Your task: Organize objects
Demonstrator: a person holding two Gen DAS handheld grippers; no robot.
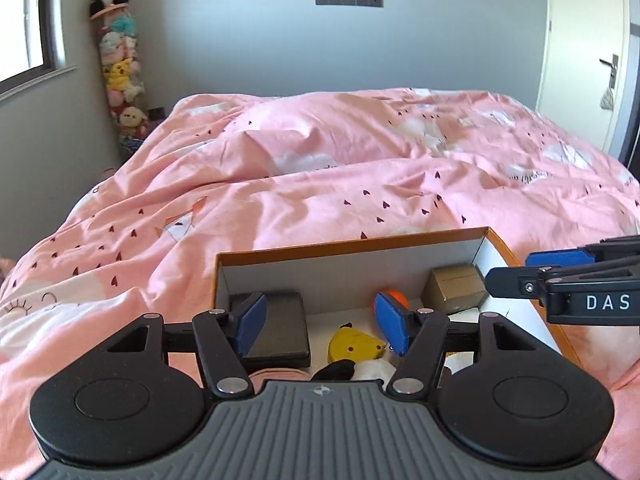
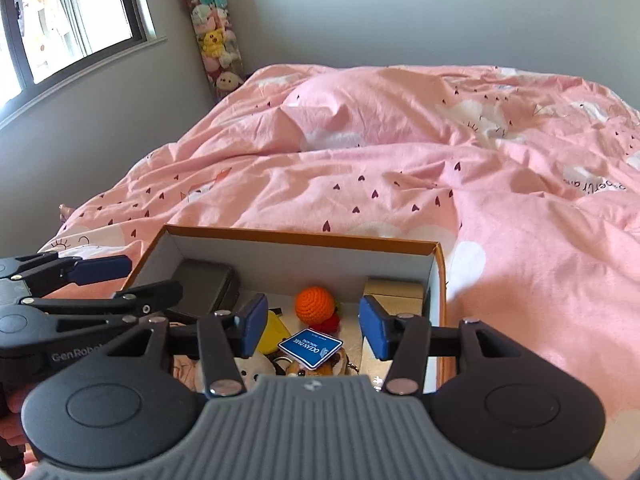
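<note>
An orange-edged cardboard box (image 1: pixel 352 242) (image 2: pixel 304 238) sits on the pink bed. Inside lie a black case (image 1: pixel 280 328) (image 2: pixel 204 288), a yellow tape measure (image 1: pixel 354 346), an orange crochet ball (image 2: pixel 315 305), a small tan box (image 1: pixel 454 288), a blue Ocean Park tag (image 2: pixel 311 347) and small plush keychains (image 2: pixel 256 372). My left gripper (image 1: pixel 322 326) is open and empty, just above the box's near part. My right gripper (image 2: pixel 314 326) is open and empty over the box too. Each gripper shows in the other's view, the right one (image 1: pixel 520 272) and the left one (image 2: pixel 136 280).
The pink duvet (image 1: pixel 320 168) with rumpled folds covers the bed all around the box. A column of plush toys (image 1: pixel 118 68) stands in the far left corner by the window (image 2: pixel 60 16). A white door (image 1: pixel 584 56) is at the right.
</note>
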